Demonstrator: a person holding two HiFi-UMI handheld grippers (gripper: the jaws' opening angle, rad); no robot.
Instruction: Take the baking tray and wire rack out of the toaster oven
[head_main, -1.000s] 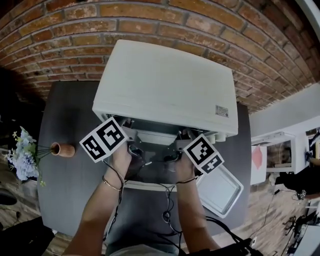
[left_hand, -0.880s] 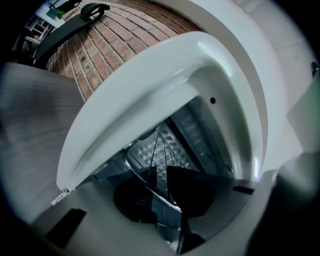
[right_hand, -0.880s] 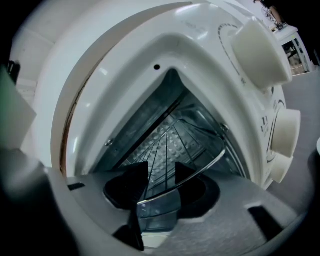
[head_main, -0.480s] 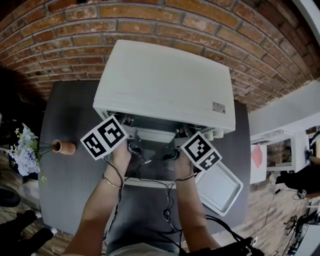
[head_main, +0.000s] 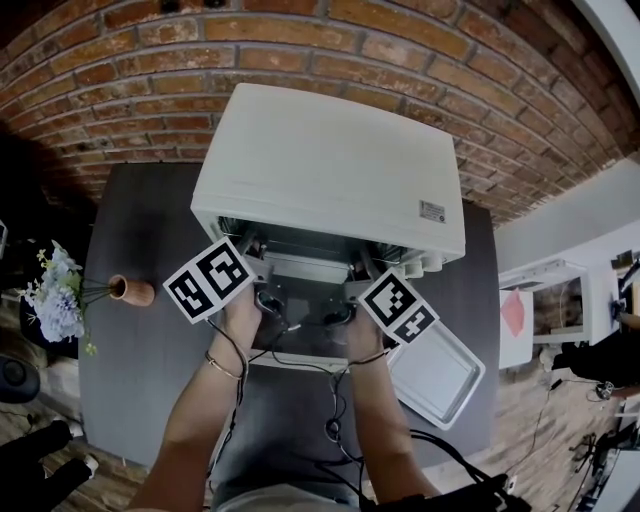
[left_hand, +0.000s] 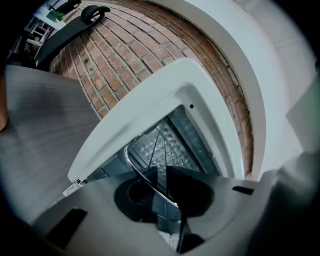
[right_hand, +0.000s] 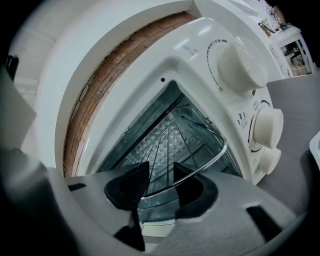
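A white toaster oven (head_main: 330, 170) stands on the dark table with its door down. The wire rack (left_hand: 160, 150) (right_hand: 170, 142) lies inside on its rails, its front bar toward me. My left gripper (head_main: 270, 298) (left_hand: 162, 175) is at the left of the oven mouth. Its jaws have just been closing and now pinch the rack's front bar. At the right of the mouth, my right gripper (head_main: 338, 312) (right_hand: 160, 175) has the same bar crossing the gap between its fingers, with space left around it. The white baking tray (head_main: 437, 372) lies on the table to the oven's right.
The oven's knobs (right_hand: 240, 67) sit right of the opening. A small vase (head_main: 130, 292) with flowers lies at the table's left. A brick wall (head_main: 120, 70) runs close behind the oven. Cables hang from the grippers over the table's near edge (head_main: 300, 450).
Both hands stay at the oven mouth, close to where they were. The head view has shifted slightly.
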